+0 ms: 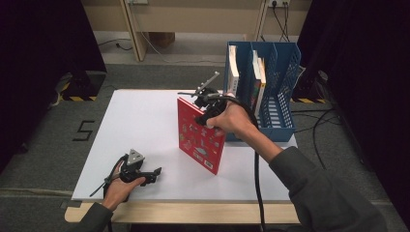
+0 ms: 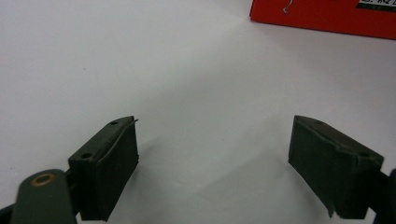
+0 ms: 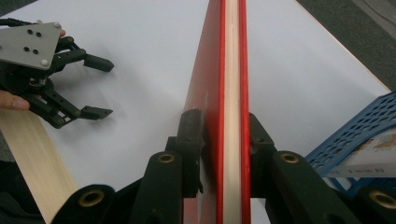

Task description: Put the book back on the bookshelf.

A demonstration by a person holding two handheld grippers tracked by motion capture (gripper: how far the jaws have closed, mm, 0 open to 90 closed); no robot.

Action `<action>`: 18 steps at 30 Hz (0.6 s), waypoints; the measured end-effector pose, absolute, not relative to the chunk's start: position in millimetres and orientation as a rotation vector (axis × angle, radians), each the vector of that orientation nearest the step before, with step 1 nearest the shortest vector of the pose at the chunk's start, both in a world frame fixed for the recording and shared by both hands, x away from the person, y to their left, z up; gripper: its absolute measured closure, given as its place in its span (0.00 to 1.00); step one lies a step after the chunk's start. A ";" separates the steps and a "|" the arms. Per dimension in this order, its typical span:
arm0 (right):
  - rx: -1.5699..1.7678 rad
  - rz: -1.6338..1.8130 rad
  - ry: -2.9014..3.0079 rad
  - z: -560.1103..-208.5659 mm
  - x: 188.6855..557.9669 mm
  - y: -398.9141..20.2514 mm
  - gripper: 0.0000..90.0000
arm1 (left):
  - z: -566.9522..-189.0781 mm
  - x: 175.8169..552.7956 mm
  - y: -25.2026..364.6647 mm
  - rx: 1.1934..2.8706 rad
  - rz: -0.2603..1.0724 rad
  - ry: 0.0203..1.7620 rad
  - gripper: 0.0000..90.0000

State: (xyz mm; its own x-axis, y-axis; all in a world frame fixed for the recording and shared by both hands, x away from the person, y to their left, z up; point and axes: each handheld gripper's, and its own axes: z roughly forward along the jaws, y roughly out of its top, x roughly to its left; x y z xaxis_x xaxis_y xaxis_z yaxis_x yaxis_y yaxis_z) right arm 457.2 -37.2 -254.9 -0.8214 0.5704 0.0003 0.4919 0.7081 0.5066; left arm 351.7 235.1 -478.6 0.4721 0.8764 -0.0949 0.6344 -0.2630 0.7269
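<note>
Your right gripper (image 1: 205, 107) is clamped on the top edge of the red book (image 1: 200, 137), one pad on each cover w/ the page block between them. The book stands upright on its bottom edge on the white table (image 1: 145, 125), mid-table, just left of the blue file rack (image 1: 285, 87). Prob you're holding it vertical so it can slide into a rack slot like the books (image 1: 233, 72) already stood in there. Your left gripper (image 1: 140, 171) rests near the front-left of the table, jaws apart, nothing between them; looks parked out of the way. The right gripper view gives what the high view can't: pads (image 3: 190, 135) pressing both covers, grip roughly centred on the page edge, plus a corner of the rack at lower right. The left gripper view adds the book's bottom edge sitting flat on the table (image 2: 322, 16), well apart from its own open jaws.
</note>
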 end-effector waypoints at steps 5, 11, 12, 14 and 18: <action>0.820 0.755 2.761 -253.9 454.4 -36.8 0.84 | -479.3 351.9 234.8 2.011 0.426 1.250 0.17; 0.795 0.798 2.743 -252.5 451.7 -39.0 0.86 | -480.2 351.8 232.4 2.043 0.430 1.243 0.16; 0.795 0.794 2.741 -252.4 451.5 -39.6 0.86 | -480.2 351.9 232.6 2.043 0.428 1.243 0.16; 0.784 0.791 2.740 -251.7 450.3 -40.4 0.87 | -480.4 351.9 232.4 2.043 0.429 1.243 0.16; 0.769 0.769 2.707 -250.9 450.8 -45.3 0.88 | -480.4 351.7 232.2 2.046 0.432 1.242 0.16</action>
